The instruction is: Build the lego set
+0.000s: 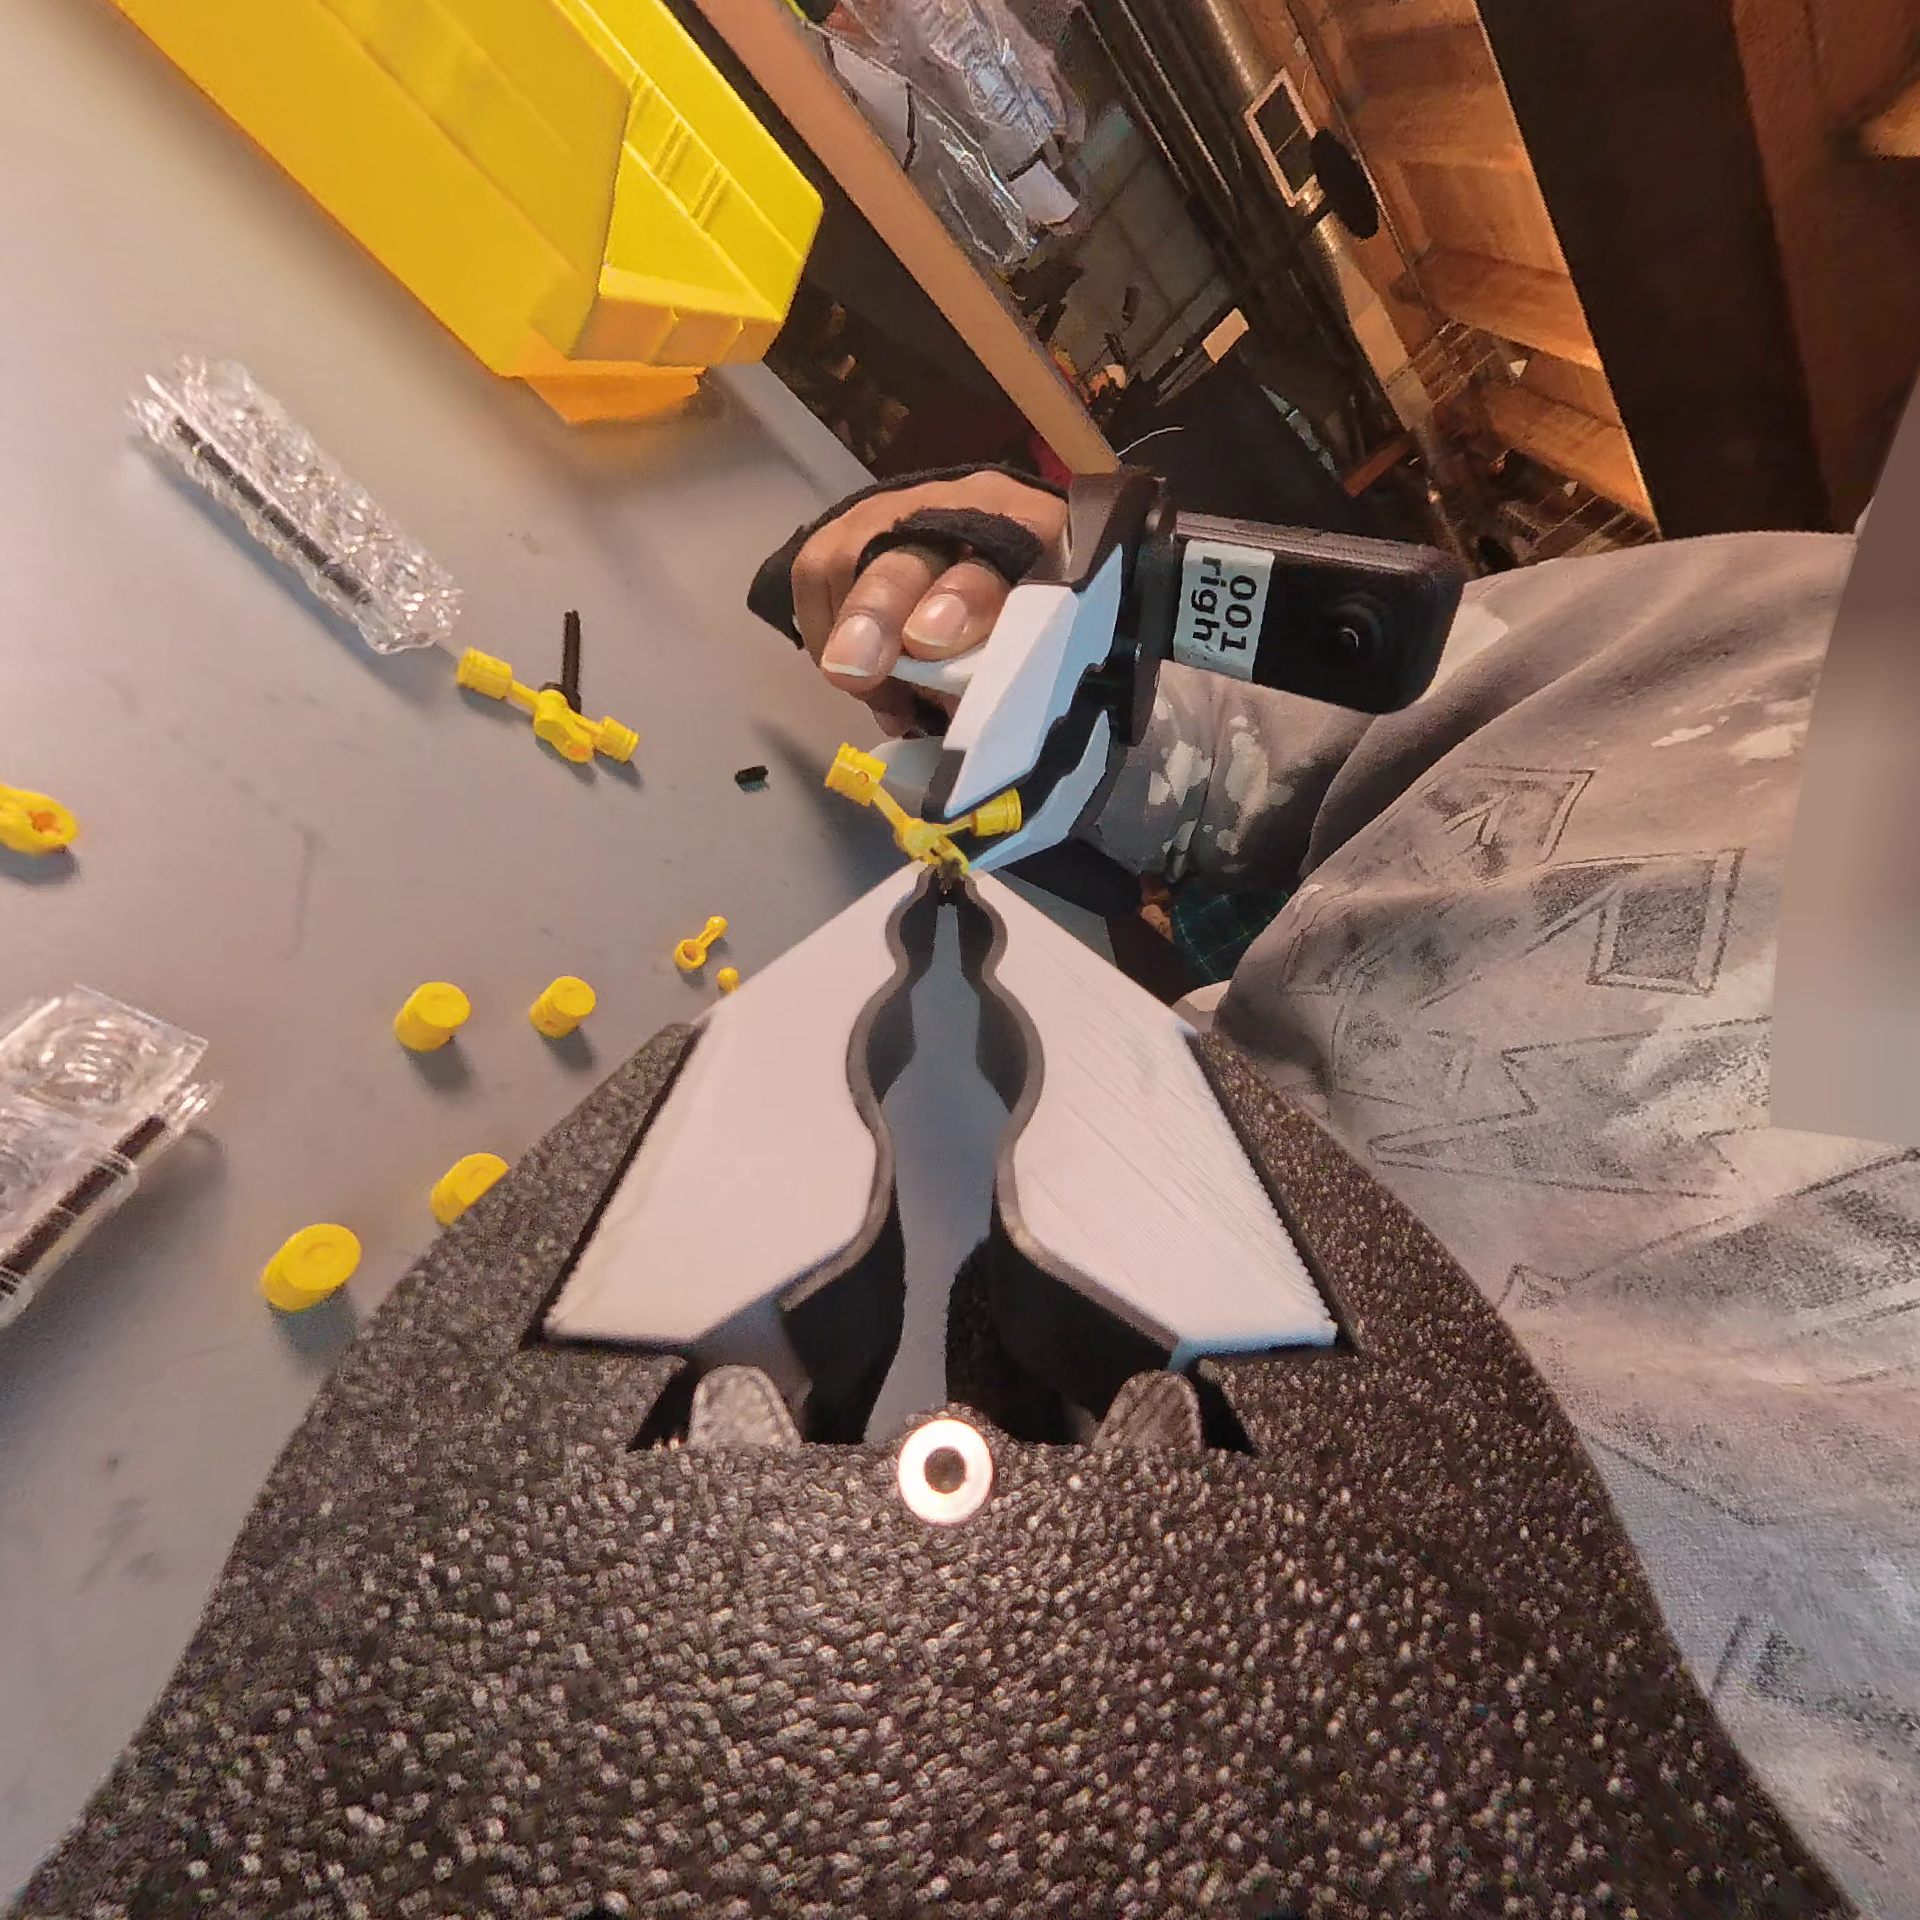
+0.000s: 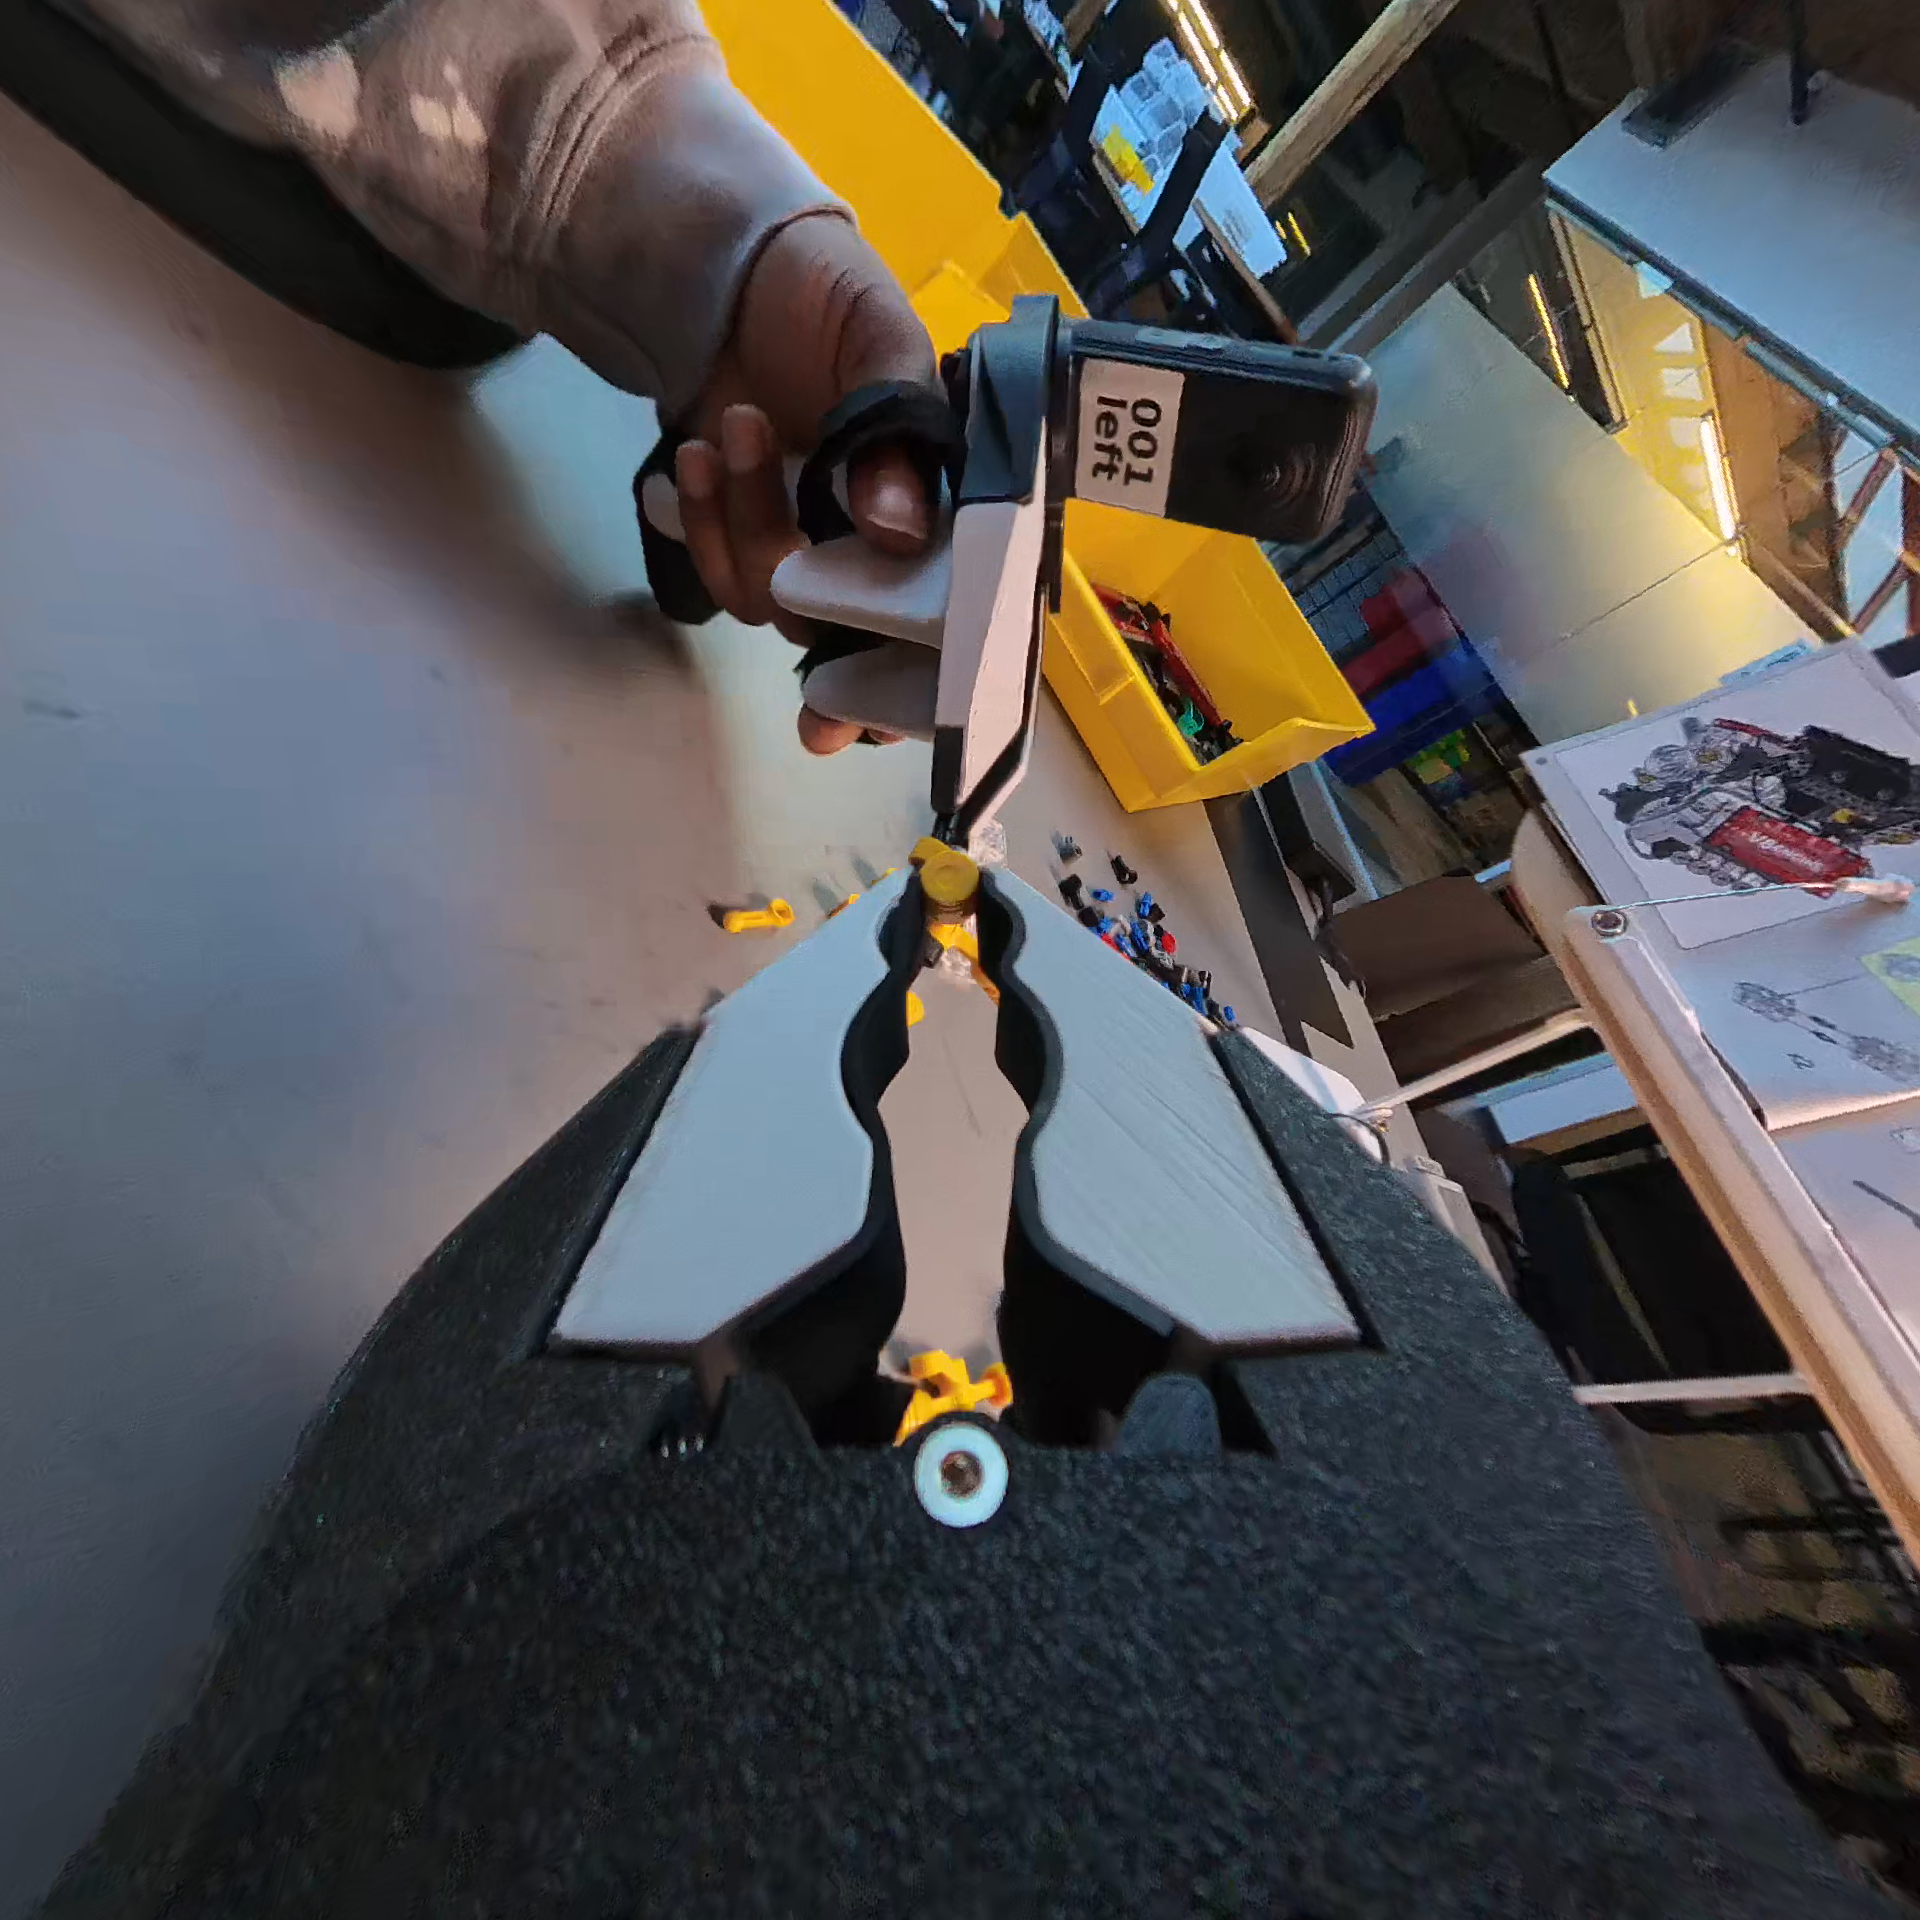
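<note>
A small yellow piston assembly [image 1: 914, 829], two pistons on rods joined at a hub, is held in the air above the grey table [image 1: 312, 831] between both grippers. My left gripper [image 1: 943, 881] is shut on its hub end. My right gripper [image 1: 982, 836] comes in from the upper right and is shut on one piston. In the right wrist view my right gripper [image 2: 948, 896] pinches the yellow piston [image 2: 943, 876], and the left gripper [image 2: 954, 831] meets it from above. A person's hands hold both tools.
A second yellow piston assembly [image 1: 545, 712], a black pin [image 1: 569, 649], several yellow round caps [image 1: 431, 1013], a small yellow rod [image 1: 701, 940] and clear plastic bags [image 1: 291, 499] lie on the table. Yellow bins [image 1: 499, 177] [image 2: 1195, 665], small coloured pins [image 2: 1132, 925] and instruction sheets [image 2: 1766, 831] stand nearby. The grippers are tip to tip, or close to it.
</note>
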Motion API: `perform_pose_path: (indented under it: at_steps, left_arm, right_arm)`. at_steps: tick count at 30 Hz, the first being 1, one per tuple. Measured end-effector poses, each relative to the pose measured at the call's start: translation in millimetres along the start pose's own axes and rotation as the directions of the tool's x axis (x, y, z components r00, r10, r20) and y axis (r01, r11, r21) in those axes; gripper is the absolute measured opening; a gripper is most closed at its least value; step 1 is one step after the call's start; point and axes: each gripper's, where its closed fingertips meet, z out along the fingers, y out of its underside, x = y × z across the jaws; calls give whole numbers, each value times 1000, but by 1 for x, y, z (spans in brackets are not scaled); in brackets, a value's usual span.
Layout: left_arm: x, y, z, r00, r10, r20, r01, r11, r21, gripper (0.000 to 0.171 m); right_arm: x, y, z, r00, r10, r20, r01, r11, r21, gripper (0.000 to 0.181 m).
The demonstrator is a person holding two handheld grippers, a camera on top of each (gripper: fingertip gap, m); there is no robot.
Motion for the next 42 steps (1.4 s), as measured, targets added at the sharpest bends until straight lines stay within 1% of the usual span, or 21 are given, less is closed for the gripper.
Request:
perform_pose_path:
  at_steps: [5,8,12,22,29,31,32,37,40,42]
  left_arm:
    - [8,2,0,994,110,22,-109,993,-47,3]
    - [11,6,-1,992,127,10,-126,989,-77,3]
    - [10,15,1,989,146,21,-142,981,-134,3]
    - [10,27,3,996,72,-44,-79,979,-187,3]
    - [16,29,5,994,25,-110,-45,982,-186,2]
    - [14,30,5,995,19,-98,-38,980,-195,2]
    - [15,30,5,994,17,-104,-38,980,-197,2]
    - [19,25,6,991,6,-131,-27,987,-160,2]
    - [22,10,4,989,22,-147,-32,997,-66,3]
    - [26,4,3,988,64,-140,-70,997,-37,3]
  right_arm:
    - [-2,-7,-2,998,58,34,-60,997,48,8]
    - [-6,-10,-2,996,67,63,-71,996,62,8]
    - [-14,-9,-1,992,63,108,-68,997,48,8]
    - [-29,-8,0,979,72,190,-80,996,35,8]
    - [-37,-16,2,973,65,221,-79,995,56,8]
    - [-37,-12,3,975,56,216,-66,997,37,8]
    - [-36,-14,2,974,69,218,-81,996,46,8]
    - [-27,-13,3,981,83,176,-92,995,43,7]
    - [-12,-16,0,986,111,126,-119,991,60,8]
    - [-5,-19,-2,986,126,106,-134,988,75,8]
